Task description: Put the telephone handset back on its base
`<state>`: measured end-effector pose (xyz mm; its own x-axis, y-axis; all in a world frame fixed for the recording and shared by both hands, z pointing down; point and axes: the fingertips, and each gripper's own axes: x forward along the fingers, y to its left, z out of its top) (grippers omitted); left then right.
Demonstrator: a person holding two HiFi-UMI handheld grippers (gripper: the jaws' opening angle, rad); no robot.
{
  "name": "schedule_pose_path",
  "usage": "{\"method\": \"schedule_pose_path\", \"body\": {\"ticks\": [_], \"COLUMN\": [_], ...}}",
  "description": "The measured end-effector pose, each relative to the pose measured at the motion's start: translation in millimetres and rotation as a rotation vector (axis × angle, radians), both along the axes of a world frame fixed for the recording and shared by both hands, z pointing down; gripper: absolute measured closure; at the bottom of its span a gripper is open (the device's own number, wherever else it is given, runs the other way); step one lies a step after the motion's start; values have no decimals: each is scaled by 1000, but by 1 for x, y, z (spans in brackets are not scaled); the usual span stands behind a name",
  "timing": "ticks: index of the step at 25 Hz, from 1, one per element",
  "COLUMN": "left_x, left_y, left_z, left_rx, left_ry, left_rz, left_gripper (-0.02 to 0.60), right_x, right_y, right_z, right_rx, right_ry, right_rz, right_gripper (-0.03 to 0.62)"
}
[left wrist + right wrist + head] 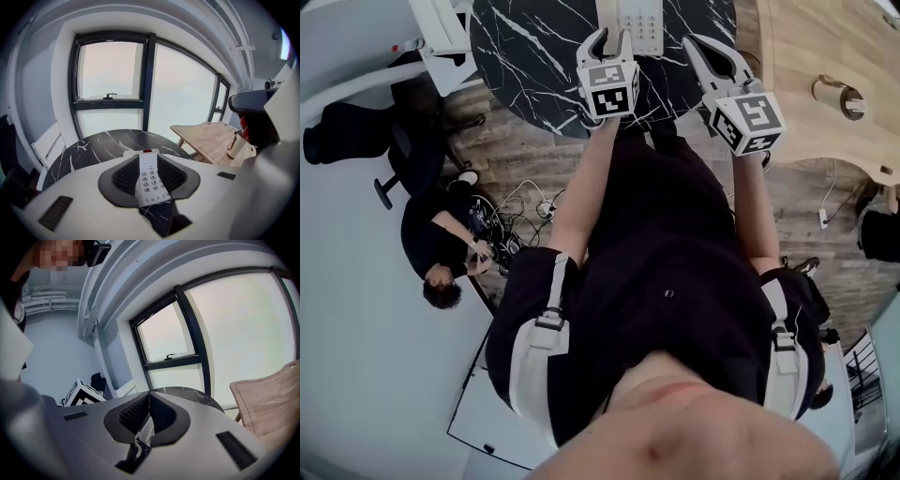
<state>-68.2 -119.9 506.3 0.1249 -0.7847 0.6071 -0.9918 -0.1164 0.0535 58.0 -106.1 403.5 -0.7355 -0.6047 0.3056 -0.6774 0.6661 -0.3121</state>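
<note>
Up top in head view, a round black white-veined marble tabletop (525, 56) carries a white push-button telephone (639, 23) at its far side, partly cut by the frame edge. The left claw (611, 36) hovers just short of it and the right claw (705, 49) hangs beside, to the right; neither touches it. Handset and base read as one white block, so whether it is seated is unclear. Left gripper view: left claw (147, 159) released, dark ribbed pads part-way apart with nothing pressed between them. The telephone (151, 180) shows through the gap, lying down on the tabletop (93, 150), keypad up, red tab at its far end, with a white coiled cord (149, 224) below. Right gripper view: right claw (149, 397) clenched, pad tips meeting, empty. Only a sliver of white, the cord (138, 452) and some tabletop (187, 394) show past the pads. Handling guess: the handset is hard smooth plastic, light and stiff but a bit slippery. Pinch it across the narrow mid-section, clear of the keys. The springy cord may tug it sideways.
</note>
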Motion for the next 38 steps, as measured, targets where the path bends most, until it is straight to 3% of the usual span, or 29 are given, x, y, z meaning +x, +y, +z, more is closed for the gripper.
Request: {"method": "schedule_pose_path", "body": {"ticks": [10,22,38], "left_x": [-6,-12,-10], "left_y": [8,20,21], "left_z": [-78,-145,-160], "left_rx": [137,283,319], "left_ry": [-8,53,53], "left_rz": [1,18,40], "left_gripper": [542,563,563], "right_x": [-2,-10,-8], "right_y": [-11,-24,-25], "right_z": [-28,-60,-69], "right_rx": [68,157,186], "right_ry": [-35,-51,-38], "right_rz": [-19,-53,-52], "right_gripper": [563,563,565]}}
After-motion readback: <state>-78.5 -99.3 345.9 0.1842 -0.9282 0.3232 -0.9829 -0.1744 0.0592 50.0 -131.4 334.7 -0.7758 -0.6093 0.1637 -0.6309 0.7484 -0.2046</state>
